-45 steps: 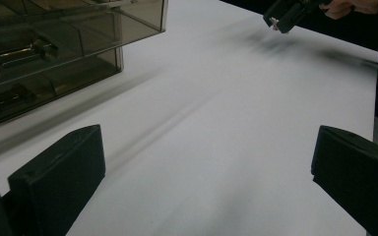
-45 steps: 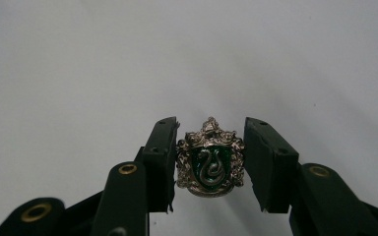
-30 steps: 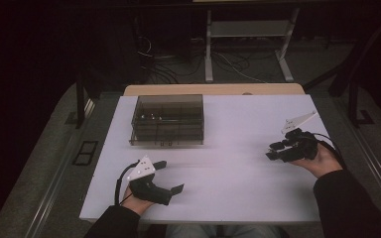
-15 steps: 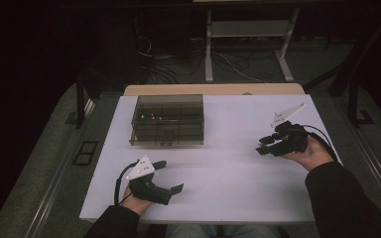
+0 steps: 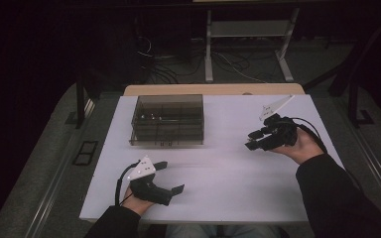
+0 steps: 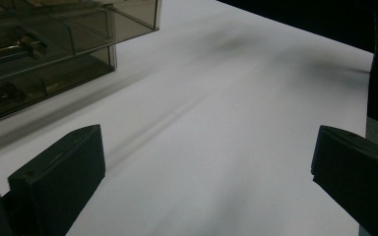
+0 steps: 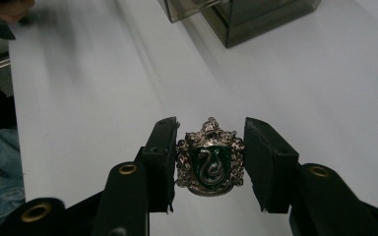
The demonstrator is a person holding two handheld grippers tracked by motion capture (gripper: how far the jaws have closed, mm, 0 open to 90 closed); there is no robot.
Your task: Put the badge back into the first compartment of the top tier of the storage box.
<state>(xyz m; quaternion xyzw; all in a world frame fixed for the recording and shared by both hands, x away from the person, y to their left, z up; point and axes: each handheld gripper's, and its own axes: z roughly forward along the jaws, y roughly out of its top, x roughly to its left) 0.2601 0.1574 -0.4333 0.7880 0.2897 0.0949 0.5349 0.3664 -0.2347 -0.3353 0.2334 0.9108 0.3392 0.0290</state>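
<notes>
Right now, right gripper fingers clamp a crest badge; left gripper fingers gape wide.

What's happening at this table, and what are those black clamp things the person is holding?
A person works at a white table with a two-jaw gripper in each hand. The right gripper pinches a small metal crest badge with a green snake shield, held above the table. The left gripper rests near the front edge, jaws wide apart and empty. A smoky clear compartment box sits farther back.
</notes>
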